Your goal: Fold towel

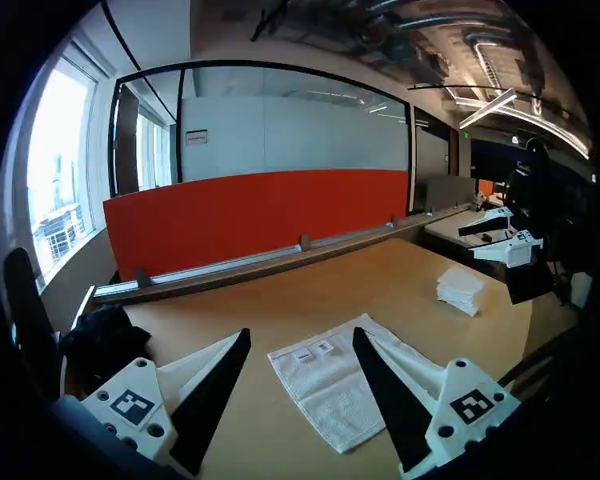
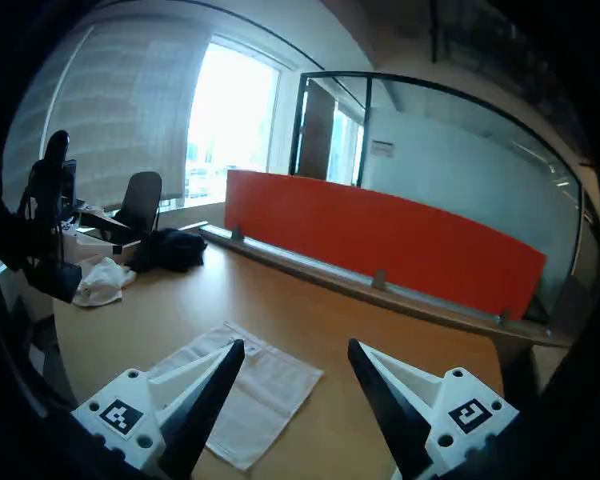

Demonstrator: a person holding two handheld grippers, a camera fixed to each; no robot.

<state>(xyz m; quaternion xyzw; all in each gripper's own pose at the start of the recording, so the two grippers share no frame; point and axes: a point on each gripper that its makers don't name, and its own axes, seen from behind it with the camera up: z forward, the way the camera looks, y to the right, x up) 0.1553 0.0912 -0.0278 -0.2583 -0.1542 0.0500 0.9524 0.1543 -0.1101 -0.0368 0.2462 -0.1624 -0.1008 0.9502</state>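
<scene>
Table (image 1: 364, 280): wood, long. Divider (image 1: 252, 212): red, along table's far edge. Towel (image 1: 332, 392): white, flat on table. My left gripper (image 1: 300, 332) and right gripper (image 2: 295, 342): above table, fingers spread, empty. Stack (image 1: 460, 290): folded cloths, on table.

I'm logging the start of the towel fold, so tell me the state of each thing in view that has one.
Towel: spread flat on the desk, no fold visible.
Left gripper: open, holding nothing.
Right gripper: open, holding nothing.
Stack of white towels: folded, piled on the desk.
White cloth: crumpled.
Dark garment: heaped.
</scene>
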